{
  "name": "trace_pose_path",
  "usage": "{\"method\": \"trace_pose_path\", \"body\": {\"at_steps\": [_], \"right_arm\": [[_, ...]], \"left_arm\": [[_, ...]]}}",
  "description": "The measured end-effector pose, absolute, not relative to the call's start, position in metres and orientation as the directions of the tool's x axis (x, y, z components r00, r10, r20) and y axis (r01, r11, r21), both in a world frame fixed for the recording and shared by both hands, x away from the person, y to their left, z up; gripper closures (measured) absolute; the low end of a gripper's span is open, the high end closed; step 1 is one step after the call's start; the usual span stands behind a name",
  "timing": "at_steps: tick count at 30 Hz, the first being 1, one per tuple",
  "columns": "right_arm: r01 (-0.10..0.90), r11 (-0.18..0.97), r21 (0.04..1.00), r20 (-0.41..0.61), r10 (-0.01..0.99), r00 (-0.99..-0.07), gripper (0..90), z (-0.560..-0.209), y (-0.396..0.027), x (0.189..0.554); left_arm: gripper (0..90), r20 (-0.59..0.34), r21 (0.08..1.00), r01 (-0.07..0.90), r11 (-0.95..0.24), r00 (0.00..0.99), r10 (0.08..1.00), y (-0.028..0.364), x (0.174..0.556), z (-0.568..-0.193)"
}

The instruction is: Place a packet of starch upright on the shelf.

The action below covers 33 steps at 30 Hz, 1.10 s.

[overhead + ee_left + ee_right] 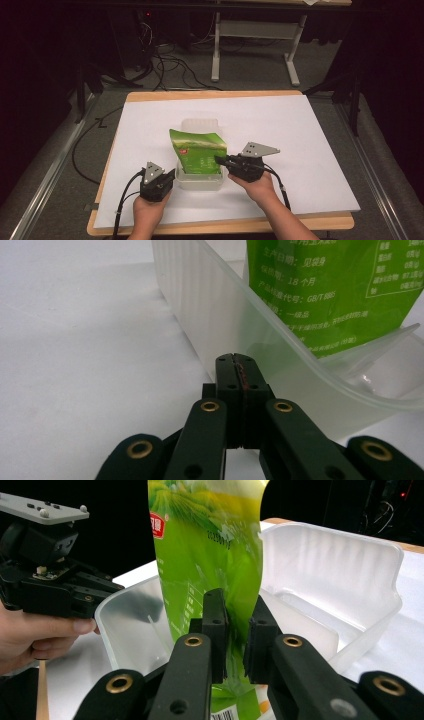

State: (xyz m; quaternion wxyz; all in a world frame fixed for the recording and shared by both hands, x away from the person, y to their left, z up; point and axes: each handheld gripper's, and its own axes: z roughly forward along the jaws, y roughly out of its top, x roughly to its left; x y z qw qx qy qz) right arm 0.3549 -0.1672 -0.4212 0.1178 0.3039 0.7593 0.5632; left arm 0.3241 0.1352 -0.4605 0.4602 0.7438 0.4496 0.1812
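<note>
Right gripper around glossy green pouch

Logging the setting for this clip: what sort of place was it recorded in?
Probably a lab or recording studio, not a home. A wooden table with a white sheet stands among dark surroundings, loose cables trail on grey carpet behind it, and a bare bench frame stands beyond.

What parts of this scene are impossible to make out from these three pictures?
- Bottom of the green pouch: high view, hidden behind the plastic tub's wall.
- Pouch's top and base: right gripper view, cut off by the frame edges.
- Small print on the pouch: left gripper view, partly cut off, some blurred.
- Room behind the table: too dark.
</note>
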Motion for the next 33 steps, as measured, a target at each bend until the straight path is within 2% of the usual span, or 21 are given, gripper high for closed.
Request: {"method": "trace_pose_path", "body": {"at_steps": [8,13,14,15,16,18,20,21,23,33], "right_arm": [[0.326,0.182,0.928,0.156,0.604,-0.781,83.0,-0.422,-0.166,0.354],[0.340,0.204,0.918,0.153,0.608,-0.779,57.8,-0.422,-0.165,0.354],[0.340,0.204,0.918,0.153,0.608,-0.779,57.8,-0.422,-0.165,0.354],[0.344,0.210,0.915,0.151,0.613,-0.775,49.2,-0.421,-0.166,0.354],[0.344,0.210,0.915,0.151,0.613,-0.775,49.2,-0.421,-0.166,0.354],[0.343,0.218,0.914,0.141,0.621,-0.771,38.7,-0.419,-0.170,0.353],[0.338,0.222,0.914,0.133,0.626,-0.769,36.3,-0.418,-0.172,0.352],[0.340,0.219,0.915,0.134,0.629,-0.766,34.0,-0.417,-0.175,0.351],[0.335,0.219,0.917,0.119,0.650,-0.751,27.3,-0.414,-0.184,0.347],[0.341,0.178,0.923,0.115,0.719,-0.686,24.4,-0.409,-0.222,0.347]], "left_arm": [[88.5,-0.137,0.847,0.501,-0.178,0.529,0.837,0.135,0.324,-0.460],[78.3,-0.156,0.845,0.513,-0.152,0.507,0.848,0.141,0.327,-0.458],[74.0,-0.156,0.845,0.513,-0.152,0.507,0.848,0.141,0.327,-0.458],[69.8,-0.155,0.846,0.512,-0.145,0.498,0.853,0.142,0.327,-0.458],[69.8,-0.154,0.847,0.512,-0.141,0.491,0.857,0.144,0.328,-0.457],[58.8,-0.157,0.849,0.514,-0.127,0.474,0.866,0.148,0.328,-0.456],[53.3,-0.146,0.846,0.516,-0.134,0.465,0.873,0.152,0.328,-0.455],[53.3,-0.138,0.846,0.515,-0.137,0.460,0.877,0.155,0.329,-0.454],[46.0,-0.130,0.845,0.519,-0.132,0.439,0.889,0.162,0.330,-0.451],[37.1,-0.102,0.839,0.528,-0.133,0.393,0.914,0.190,0.332,-0.434]]}}
